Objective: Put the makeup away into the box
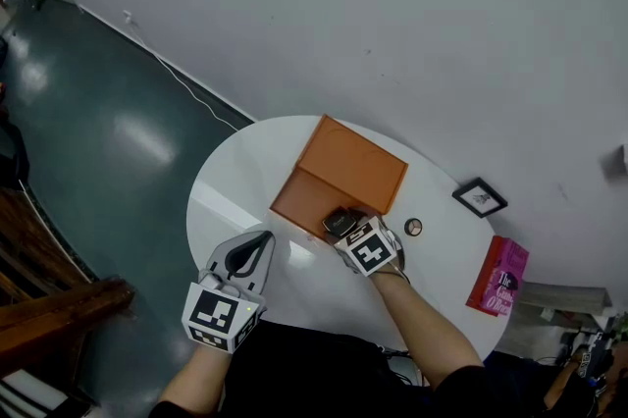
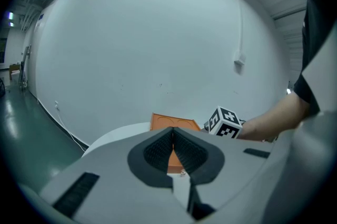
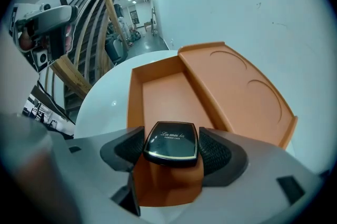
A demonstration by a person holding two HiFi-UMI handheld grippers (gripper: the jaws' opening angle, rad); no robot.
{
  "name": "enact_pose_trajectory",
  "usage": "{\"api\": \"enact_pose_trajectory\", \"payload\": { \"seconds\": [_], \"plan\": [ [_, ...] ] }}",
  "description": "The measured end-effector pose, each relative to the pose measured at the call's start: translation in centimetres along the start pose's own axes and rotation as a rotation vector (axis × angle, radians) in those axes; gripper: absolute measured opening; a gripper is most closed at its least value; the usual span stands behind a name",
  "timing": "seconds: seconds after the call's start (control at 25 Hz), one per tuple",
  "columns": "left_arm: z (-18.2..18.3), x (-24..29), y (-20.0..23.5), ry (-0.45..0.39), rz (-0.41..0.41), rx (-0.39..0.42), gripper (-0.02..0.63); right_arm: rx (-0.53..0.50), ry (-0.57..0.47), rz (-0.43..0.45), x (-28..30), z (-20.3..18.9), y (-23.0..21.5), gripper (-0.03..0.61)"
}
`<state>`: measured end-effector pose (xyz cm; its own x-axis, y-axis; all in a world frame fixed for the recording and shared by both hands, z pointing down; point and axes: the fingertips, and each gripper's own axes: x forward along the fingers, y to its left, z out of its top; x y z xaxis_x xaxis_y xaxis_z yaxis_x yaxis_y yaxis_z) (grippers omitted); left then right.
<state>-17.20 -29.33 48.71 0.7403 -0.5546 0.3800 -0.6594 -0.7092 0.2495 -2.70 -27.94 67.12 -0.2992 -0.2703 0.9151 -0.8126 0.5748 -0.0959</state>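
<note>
The right tongs (image 1: 343, 227) grip a black compact (image 3: 171, 140) by its sides, holding it just over the near end of the open orange box (image 1: 306, 195) on the round white bench (image 1: 231, 181). The left tongs (image 2: 172, 136) are closed on nothing, over the bench's near edge.

"Where does the box (image 1: 343, 173) stand?"

"Mid-bench (image 1: 235, 181), with its tray (image 1: 302, 195) toward the person and its lid (image 1: 361, 163) behind, toward the wall."

"And the compact (image 3: 171, 140)?"

"Between the right claw's (image 1: 345, 228) jaws, over the tray's near end."

"The left claw (image 1: 263, 237)?"

"Left of the box, apart from it, near the bench's front."

"To the right?"

"A small round thing (image 1: 413, 227) near the box, a frame (image 1: 480, 197) farther right, and a book (image 1: 500, 276) at the bench's right edge."
</note>
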Motion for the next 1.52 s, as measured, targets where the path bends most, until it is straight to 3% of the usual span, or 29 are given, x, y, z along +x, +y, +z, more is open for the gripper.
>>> {"api": "enact_pose_trajectory", "payload": {
  "seconds": [0.4, 0.64, 1.08, 1.28, 1.52],
  "plan": [
    [1.0, -2.7, -1.6, -0.037, -0.04, 0.044, 0.012, 0.106, -0.159, -0.049, -4.5, 0.5, 0.4, 0.285],
    [2.4, -4.4, -3.4, -0.084, -0.089, 0.079, 0.012, 0.151, -0.331, -0.15, -10.2, 1.6, 0.8, 0.284],
    [4.7, -5.2, -6.6, -0.138, -0.143, 0.121, 0.012, 0.234, -0.676, -0.233, -22.8, 2.3, 0.7, 0.282],
    [5.3, -3.5, -9.2, -0.128, -0.155, 0.154, 0.012, 0.249, -0.777, -0.247, -25.8, 0.8, -0.4, 0.282],
    [5.1, 0.2, -13.7, -0.099, -0.132, 0.167, 0.013, 0.265, -0.816, -0.24, -28.3, -4.5, -4.0, 0.278]
  ]
}}
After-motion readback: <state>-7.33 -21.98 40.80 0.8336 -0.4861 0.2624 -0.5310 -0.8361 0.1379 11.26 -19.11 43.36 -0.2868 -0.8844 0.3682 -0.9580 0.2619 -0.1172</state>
